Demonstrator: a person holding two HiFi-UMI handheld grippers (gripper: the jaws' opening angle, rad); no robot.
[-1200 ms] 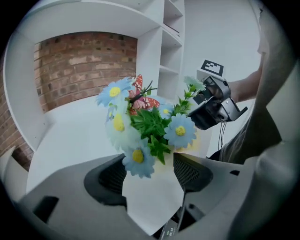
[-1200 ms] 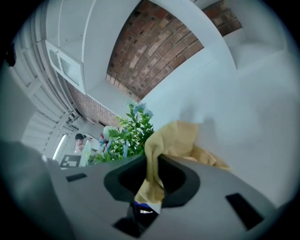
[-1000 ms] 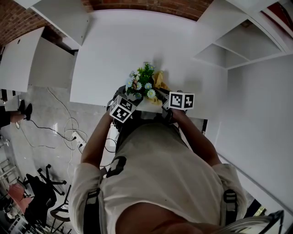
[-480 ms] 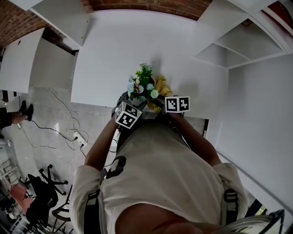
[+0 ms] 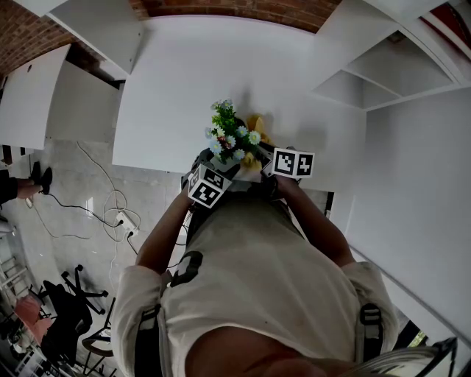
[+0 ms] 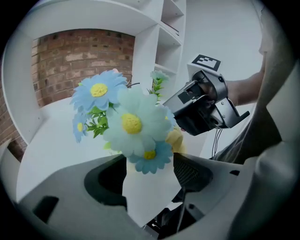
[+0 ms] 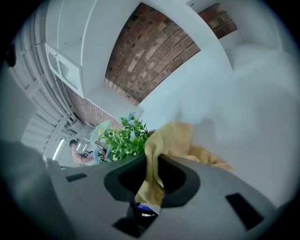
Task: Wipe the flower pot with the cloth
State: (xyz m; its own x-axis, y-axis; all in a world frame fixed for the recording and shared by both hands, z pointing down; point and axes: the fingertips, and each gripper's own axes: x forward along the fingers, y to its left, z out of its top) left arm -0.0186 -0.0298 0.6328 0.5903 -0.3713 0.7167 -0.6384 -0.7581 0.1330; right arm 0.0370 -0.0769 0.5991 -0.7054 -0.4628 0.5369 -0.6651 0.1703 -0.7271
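Observation:
The white flower pot [image 6: 146,190] stands between the jaws of my left gripper [image 6: 149,165], which is shut on its sides. Pale blue and white artificial flowers [image 6: 132,123] with green leaves rise from it and fill that view. In the head view the flowers [image 5: 231,135] sit above the table's near edge, between the left marker cube [image 5: 208,185] and the right one [image 5: 293,163]. My right gripper [image 7: 153,174] is shut on a yellow cloth [image 7: 165,146], which drapes over its jaws just right of the plant [image 7: 123,138]. The cloth [image 5: 257,127] lies against the flowers' right side.
The white table [image 5: 184,81] stretches away behind the pot. White shelving [image 5: 383,70] stands to the right and a brick wall [image 5: 243,9] at the back. Cables [image 5: 110,210] lie on the floor on the left. The holder's torso fills the lower part of the head view.
The left gripper has shifted slightly right with the pot. The right gripper with the cloth swung left, then back right. The flower bunch now leans a little more to the left.

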